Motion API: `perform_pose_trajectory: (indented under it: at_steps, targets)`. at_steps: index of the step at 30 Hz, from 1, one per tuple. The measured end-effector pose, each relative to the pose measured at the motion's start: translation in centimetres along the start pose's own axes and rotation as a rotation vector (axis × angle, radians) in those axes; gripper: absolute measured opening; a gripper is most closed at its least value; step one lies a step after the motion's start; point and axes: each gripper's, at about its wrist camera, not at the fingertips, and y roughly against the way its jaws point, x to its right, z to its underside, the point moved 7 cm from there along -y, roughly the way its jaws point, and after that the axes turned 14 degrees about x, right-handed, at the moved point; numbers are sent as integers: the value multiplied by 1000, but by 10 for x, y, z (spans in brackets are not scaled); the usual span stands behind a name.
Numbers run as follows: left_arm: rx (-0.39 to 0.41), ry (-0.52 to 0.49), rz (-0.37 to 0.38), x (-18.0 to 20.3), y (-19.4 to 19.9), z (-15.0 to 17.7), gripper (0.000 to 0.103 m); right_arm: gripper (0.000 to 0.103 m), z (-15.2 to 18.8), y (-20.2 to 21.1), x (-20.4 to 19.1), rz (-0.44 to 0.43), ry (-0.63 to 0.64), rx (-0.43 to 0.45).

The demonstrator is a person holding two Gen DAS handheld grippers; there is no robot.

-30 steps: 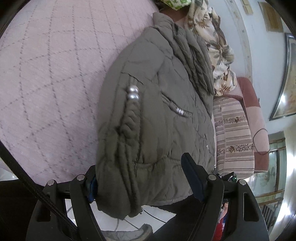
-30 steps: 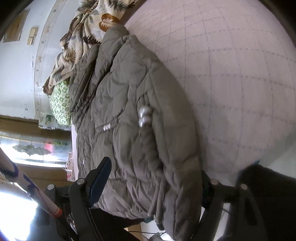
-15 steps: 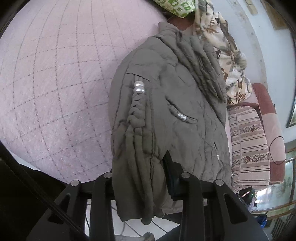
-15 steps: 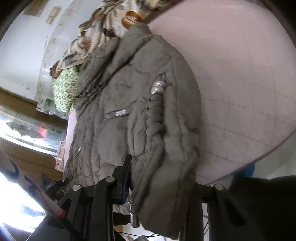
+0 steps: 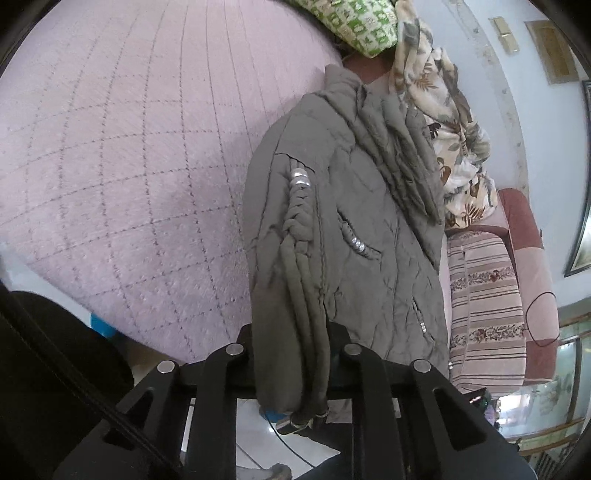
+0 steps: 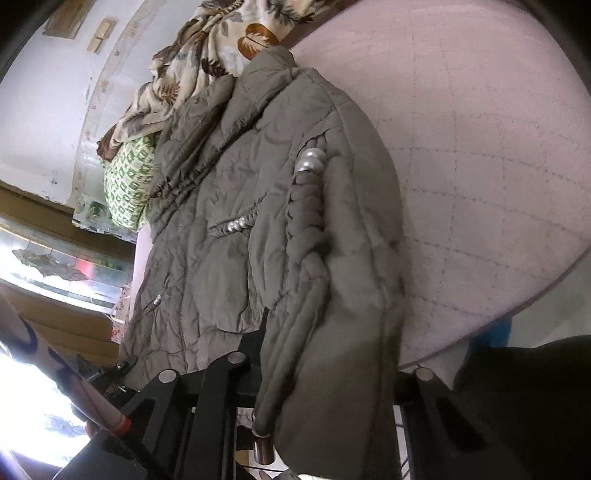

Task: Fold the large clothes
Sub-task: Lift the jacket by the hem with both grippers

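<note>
A grey-green quilted jacket [image 5: 354,229] with braided cords and pearl beads lies on a pink quilted bedspread [image 5: 129,166], collar at the far end. In the left wrist view my left gripper [image 5: 291,339] is closing on the bunched hem and cords, and its pads press the fabric. In the right wrist view the jacket [image 6: 258,221] hangs over my right gripper [image 6: 325,354]. Those jaws are also closing, with a thick fold of hem pinched between them. The fabric hides the right finger. Metal cord ends dangle below both grips.
A floral cloth [image 5: 454,147] and a green patterned pillow [image 5: 354,22] lie beyond the collar. A striped sofa cushion [image 5: 484,295] stands past the bed. The bedspread [image 6: 480,147] edge curves down to a tiled floor near me. A dark sleeve [image 6: 524,406] sits at the lower right.
Both grippers went from wide open around the hem to closed on it. The hem is bunched and lifted off the bed edge, and both views have risen a little.
</note>
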Motion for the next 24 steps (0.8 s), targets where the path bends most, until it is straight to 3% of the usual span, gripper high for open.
perform_pose_trajectory:
  at_steps: [13, 24]
  targets:
    - [28, -26, -37, -2, 19, 15, 18, 19, 4, 19, -13, -16, 48, -13]
    - [124, -107, -42, 32, 43, -12, 18, 18, -26, 26, -47, -40, 126, 5]
